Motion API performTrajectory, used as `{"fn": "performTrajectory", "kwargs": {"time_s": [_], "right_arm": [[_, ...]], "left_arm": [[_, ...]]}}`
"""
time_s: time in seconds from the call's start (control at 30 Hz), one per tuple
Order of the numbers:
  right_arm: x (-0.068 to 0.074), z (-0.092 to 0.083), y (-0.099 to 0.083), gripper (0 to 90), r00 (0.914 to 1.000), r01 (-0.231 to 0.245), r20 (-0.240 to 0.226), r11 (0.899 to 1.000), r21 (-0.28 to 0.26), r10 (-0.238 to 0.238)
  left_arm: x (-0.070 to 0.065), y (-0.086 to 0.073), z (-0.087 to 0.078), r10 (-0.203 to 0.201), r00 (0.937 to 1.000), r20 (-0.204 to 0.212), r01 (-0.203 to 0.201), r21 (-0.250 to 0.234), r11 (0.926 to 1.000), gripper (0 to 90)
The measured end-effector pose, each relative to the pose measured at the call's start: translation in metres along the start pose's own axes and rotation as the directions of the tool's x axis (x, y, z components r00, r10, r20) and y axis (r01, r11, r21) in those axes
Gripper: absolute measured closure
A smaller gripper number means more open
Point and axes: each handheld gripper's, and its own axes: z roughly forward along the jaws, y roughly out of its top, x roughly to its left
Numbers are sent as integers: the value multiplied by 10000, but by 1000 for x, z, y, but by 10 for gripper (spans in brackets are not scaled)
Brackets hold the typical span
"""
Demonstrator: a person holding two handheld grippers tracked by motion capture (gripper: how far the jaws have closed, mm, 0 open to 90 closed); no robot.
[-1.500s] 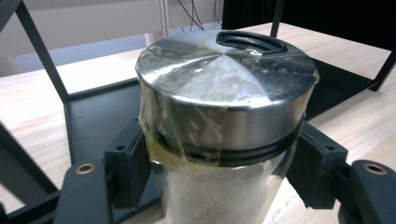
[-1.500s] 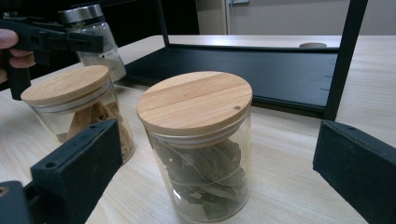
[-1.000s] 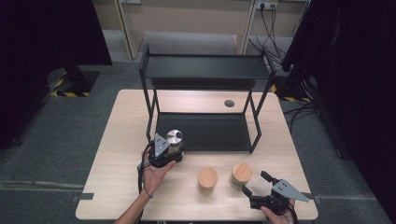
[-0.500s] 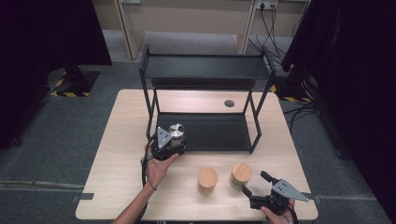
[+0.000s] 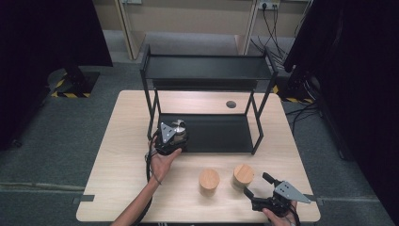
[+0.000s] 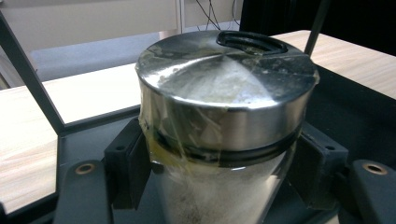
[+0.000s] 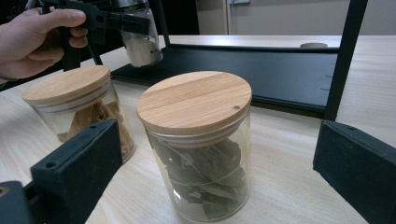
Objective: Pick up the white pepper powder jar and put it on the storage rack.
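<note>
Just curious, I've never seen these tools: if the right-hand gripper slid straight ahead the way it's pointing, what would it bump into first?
Most likely the nearer wooden-lidded glass jar: it stands straight ahead of the open right gripper, between its two jaws. Depth is hard to judge, but nothing lies before it.

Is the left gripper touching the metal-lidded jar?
Touching. In the left gripper view, the two black pads of the left gripper press on both sides of the metal-lidded jar, just under its lid.

I see my left gripper (image 5: 175,134) clamped on a metal-lidded jar (image 5: 178,128) above the black rack (image 5: 207,134)'s lower shelf; two wooden-lidded jars (image 5: 209,181) stand near my right gripper (image 5: 258,186).
</note>
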Motion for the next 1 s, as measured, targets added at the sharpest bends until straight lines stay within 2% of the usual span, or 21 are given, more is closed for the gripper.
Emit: {"fn": "performTrajectory", "kwargs": {"time_s": [0.13, 0.27, 0.37, 0.63, 1.0], "right_arm": [[0, 0, 0, 16, 10000, 1, -11, 10000, 6, -1], [0, 0, 0, 16, 10000, 6, -3, 10000, -3, -6], [0, 0, 0, 16, 10000, -22, 8, 10000, -12, 22], [0, 0, 0, 16, 10000, -9, 0, 10000, -8, 9], [0, 0, 0, 16, 10000, 7, -3, 10000, -33, -7]], "left_arm": [[-1, -1, 6, -102, 9999, -122, 102, -8, 9999, 306], [-3, -2, 12, 35, 9997, -262, -34, 9, 10000, 306], [-2, -2, 15, -78, 9996, -264, 80, 59, 10000, 306], [-1, -3, 23, 34, 9996, -295, -29, 176, 9998, 306], [-1, -6, 28, -200, 9990, -389, 207, 177, 9996, 306]]}}
